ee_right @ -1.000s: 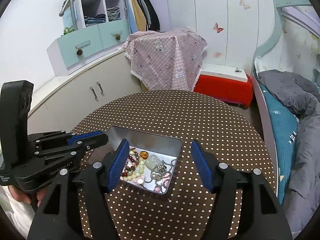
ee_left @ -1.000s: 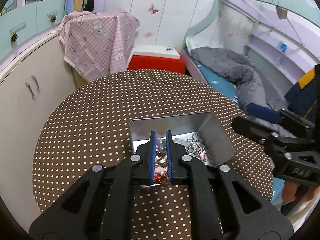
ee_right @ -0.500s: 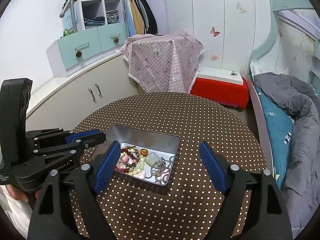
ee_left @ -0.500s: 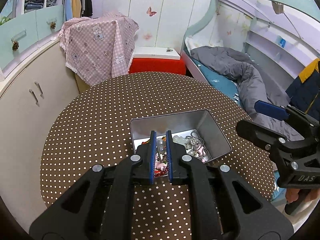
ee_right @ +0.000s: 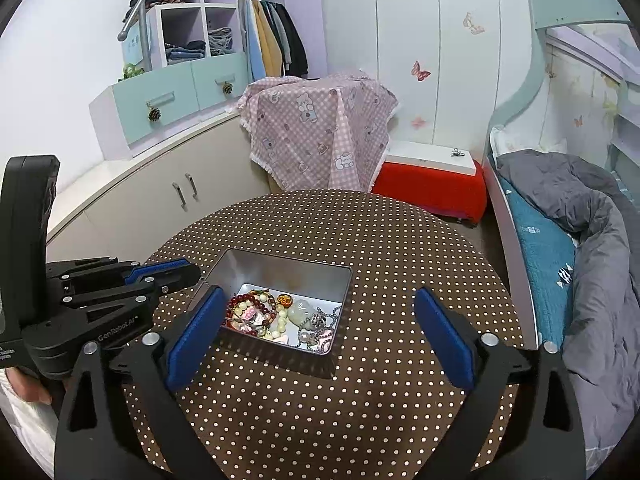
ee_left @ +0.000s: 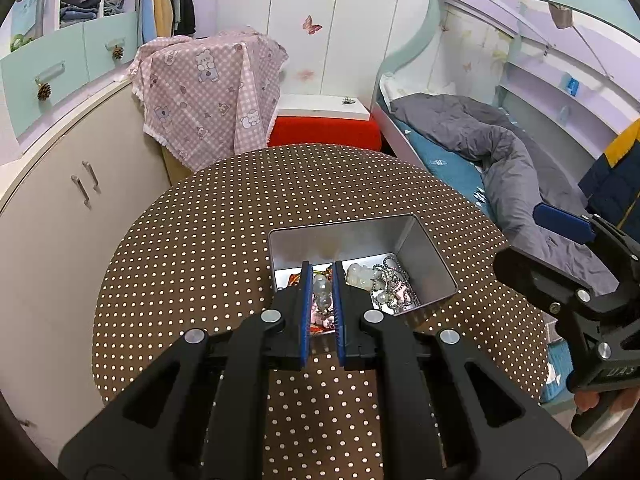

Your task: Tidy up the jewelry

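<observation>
Left wrist view: left gripper [ee_left: 320,276] is hovering w/ jaws nearly together, nothing clamped; the metal tin [ee_left: 424,252] is sitting just beyond the tips on the dotted table [ee_left: 200,248], jewelry [ee_left: 384,280] lying inside. Right gripper [ee_left: 560,220] is showing at the right edge.

Right wrist view: right gripper [ee_right: 316,300] jaws are spreading wide apart, nothing between the pads; tin [ee_right: 280,270] w/ beads & chains [ee_right: 276,316] is lying between & ahead of the tips. Left gripper [ee_right: 168,270] is sitting beside the left jaw.
</observation>
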Available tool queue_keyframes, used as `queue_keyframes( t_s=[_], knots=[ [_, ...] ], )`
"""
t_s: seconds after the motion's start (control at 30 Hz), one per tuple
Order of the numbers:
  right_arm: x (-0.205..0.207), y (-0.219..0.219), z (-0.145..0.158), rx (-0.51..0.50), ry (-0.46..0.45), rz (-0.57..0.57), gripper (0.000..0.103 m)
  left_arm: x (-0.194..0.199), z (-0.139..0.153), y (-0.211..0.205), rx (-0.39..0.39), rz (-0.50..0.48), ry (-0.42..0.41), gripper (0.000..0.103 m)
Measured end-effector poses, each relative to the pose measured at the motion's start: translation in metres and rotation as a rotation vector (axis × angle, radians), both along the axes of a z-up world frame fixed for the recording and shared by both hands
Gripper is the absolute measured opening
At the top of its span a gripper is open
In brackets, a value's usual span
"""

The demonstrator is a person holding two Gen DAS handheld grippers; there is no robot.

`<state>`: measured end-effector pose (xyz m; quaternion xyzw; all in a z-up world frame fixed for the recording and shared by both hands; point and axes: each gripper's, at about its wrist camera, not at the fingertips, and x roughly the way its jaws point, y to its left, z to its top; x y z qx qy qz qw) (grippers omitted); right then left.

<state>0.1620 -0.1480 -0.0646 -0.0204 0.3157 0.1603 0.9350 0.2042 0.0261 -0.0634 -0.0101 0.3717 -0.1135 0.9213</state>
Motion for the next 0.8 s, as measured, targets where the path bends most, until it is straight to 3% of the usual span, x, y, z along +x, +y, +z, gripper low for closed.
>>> queue_keyframes(
  t_s=[0.17, 0.2, 0.23, 0.27, 0.33, 0.8],
  knots=[
    [-0.007, -0.003, 0.004, 0.005, -0.005, -0.028, 0.095, -0.011, 0.004, -0.002, 0.003, -0.007, -0.006, 0.010],
    [-0.009, -0.003, 0.004, 0.008, -0.004, -0.034, 0.095, -0.014, 0.006, -0.002, 0.005, -0.011, -0.010, 0.024],
    [-0.011, -0.004, 0.004, 0.010, -0.001, -0.040, 0.095, -0.016, 0.008, -0.002, 0.000, -0.013, -0.016, 0.065],
    [-0.012, -0.003, 0.005, 0.012, 0.001, -0.043, 0.095, -0.022, 0.012, -0.001, -0.018, -0.015, -0.056, 0.077],
    [-0.015, -0.004, 0.006, 0.020, -0.001, -0.045, 0.095, -0.033, 0.020, -0.001, -0.029, -0.021, -0.105, 0.078],
    [-0.054, -0.002, 0.024, 0.011, -0.076, -0.057, 0.095, -0.071, 0.039, -0.001, 0.001, 0.005, -0.162, 0.079]
  ],
)
